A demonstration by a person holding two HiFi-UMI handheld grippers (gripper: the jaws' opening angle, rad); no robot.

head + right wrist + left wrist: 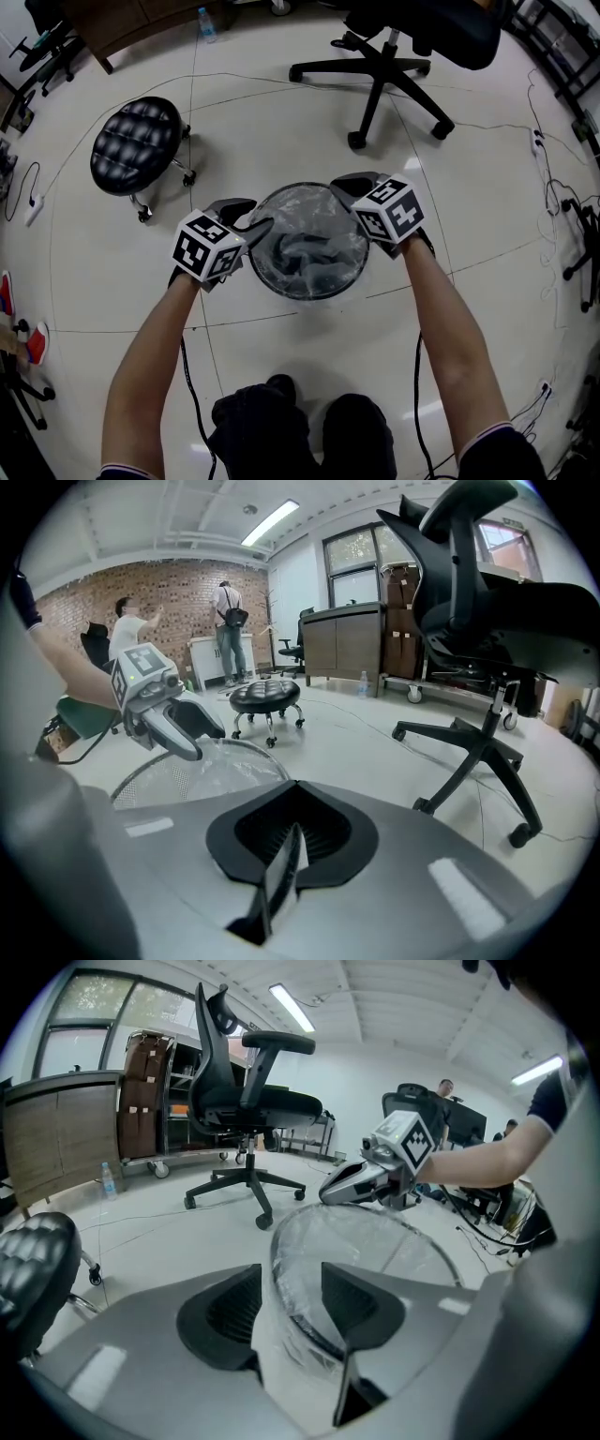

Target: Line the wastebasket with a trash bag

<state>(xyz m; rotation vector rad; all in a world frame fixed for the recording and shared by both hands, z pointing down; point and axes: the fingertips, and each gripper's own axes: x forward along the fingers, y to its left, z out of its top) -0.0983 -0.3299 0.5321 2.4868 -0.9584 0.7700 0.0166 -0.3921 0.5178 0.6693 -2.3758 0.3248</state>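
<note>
The wastebasket (310, 297) stands upright, mouth up, trash bag (302, 214) inside.

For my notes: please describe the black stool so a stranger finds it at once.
On the pale floor, in the head view, look up-left of the central wastebasket. The stool stands there; unlike the office chair, it has no backrest, only a round quilted seat.
</note>
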